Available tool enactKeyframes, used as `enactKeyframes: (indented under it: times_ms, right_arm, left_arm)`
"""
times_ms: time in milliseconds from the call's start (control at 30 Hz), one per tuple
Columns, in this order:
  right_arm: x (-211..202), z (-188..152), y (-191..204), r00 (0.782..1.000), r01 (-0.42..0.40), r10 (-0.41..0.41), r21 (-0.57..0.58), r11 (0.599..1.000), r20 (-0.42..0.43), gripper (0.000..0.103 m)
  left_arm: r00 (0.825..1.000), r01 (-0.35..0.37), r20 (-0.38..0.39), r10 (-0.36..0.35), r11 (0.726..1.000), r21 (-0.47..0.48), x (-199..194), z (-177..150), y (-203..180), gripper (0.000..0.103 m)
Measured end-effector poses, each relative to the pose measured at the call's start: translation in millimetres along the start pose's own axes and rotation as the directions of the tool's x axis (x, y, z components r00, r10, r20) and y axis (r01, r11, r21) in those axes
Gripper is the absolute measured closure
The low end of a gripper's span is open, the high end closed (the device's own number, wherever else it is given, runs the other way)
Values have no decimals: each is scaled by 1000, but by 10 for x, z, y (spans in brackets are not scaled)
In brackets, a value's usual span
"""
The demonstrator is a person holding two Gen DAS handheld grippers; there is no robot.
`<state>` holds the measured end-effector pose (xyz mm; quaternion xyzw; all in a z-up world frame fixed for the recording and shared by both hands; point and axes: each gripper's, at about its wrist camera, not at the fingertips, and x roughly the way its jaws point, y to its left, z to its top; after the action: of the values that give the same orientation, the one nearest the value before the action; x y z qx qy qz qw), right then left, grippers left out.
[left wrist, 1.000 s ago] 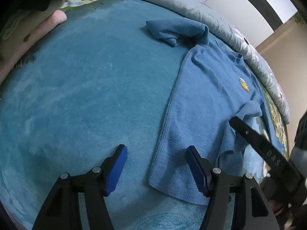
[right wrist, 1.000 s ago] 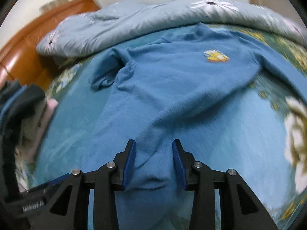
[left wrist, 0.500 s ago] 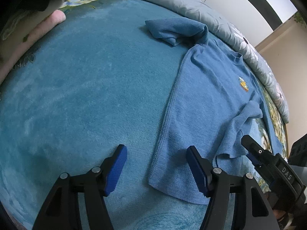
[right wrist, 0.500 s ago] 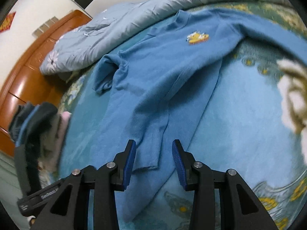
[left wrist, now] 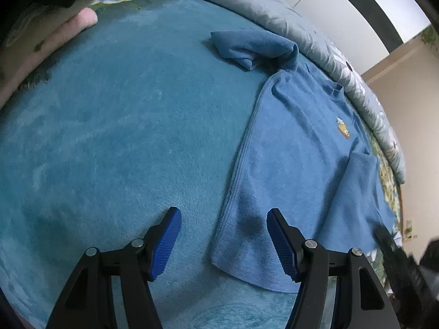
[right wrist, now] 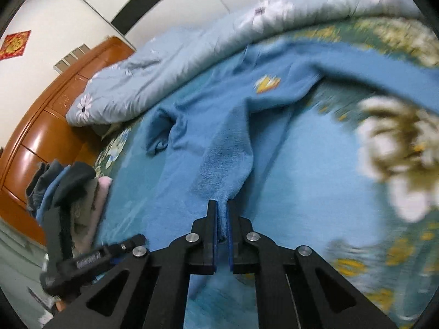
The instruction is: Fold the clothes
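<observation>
- The blue shirt (left wrist: 296, 148) lies front-up on the bed (left wrist: 115, 126), one sleeve bunched near the quilt (left wrist: 263, 8).
- The right tongs (right wrist: 222, 219) pinch its cuff or hem edge, lifting a strip over the body, likely to fold it inward.
- The left tongs (left wrist: 223, 242) hover spread above the hem corner, gripping nothing.
- No containers; a clothes pile (right wrist: 68, 186) sits aside.

Left hand-held gripper (left wrist: 223, 240): jaws spread wide (nothing between the pads). Right hand-held gripper (right wrist: 222, 216): jaws clamped on cloth.
</observation>
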<state>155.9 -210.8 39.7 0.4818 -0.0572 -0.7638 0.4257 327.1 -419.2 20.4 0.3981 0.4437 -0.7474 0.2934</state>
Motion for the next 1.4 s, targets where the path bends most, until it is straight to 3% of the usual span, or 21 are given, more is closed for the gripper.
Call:
enactKeyframes:
  times_ms: [200, 367, 467, 533, 600, 733, 833, 900, 967, 1033, 1200, 1400]
  right_arm:
    - [-635, -230, -504, 991, 101, -104, 39, 994, 87, 97]
    - [-964, -477, -970, 980, 153, -167, 123, 981, 108, 98]
    - [-977, -585, -1204, 977, 169, -191, 205, 964, 91, 100]
    - [-980, -640, -1338, 982, 148, -173, 255, 956, 79, 100]
    - [-1007, -693, -1474, 987, 111, -140, 296, 949, 82, 100]
    - [-1083, -699, -1538, 989, -4, -42, 309, 951, 140, 99]
    - [-1093, -673, -1534, 986, -28, -23, 302, 953, 164, 99]
    - [-1057, -650, -1534, 986, -40, -12, 307, 951, 165, 95]
    - [-1004, -630, -1524, 988, -46, -4, 311, 949, 158, 81]
    - [-934, -612, -1509, 989, -55, 10, 308, 950, 145, 77]
    - [-735, -556, -1404, 993, -76, 48, 288, 955, 105, 76]
    - [-625, -579, -1341, 993, -100, 76, 296, 950, 91, 74]
  left_arm:
    - [999, 32, 16, -31, 999, -34, -65, 6, 59, 34]
    - [994, 40, 101, -37, 999, -36, -241, 13, 86, 34]
    - [998, 50, 51, -48, 998, -37, -167, -1, 105, 34]
    - [998, 57, 0, -57, 998, -34, -77, -24, 93, 34]
    - [1000, 29, 4, -29, 1000, -6, -68, -30, 31, 34]
    - [999, 43, -26, -42, 998, 45, -27, -88, -64, 34]
    - [999, 37, -42, -33, 995, 90, -8, -163, -137, 34]
    - [998, 48, -54, -42, 993, 109, -3, -202, -165, 36]
    - [996, 66, -68, -58, 991, 120, 8, -226, -189, 36]
    - [995, 79, -69, -72, 990, 113, 0, -242, -188, 38]
    - [982, 165, -90, -163, 986, 9, -8, -239, -23, 68]
    - [944, 287, -135, -300, 952, -107, 60, -251, 108, 90]
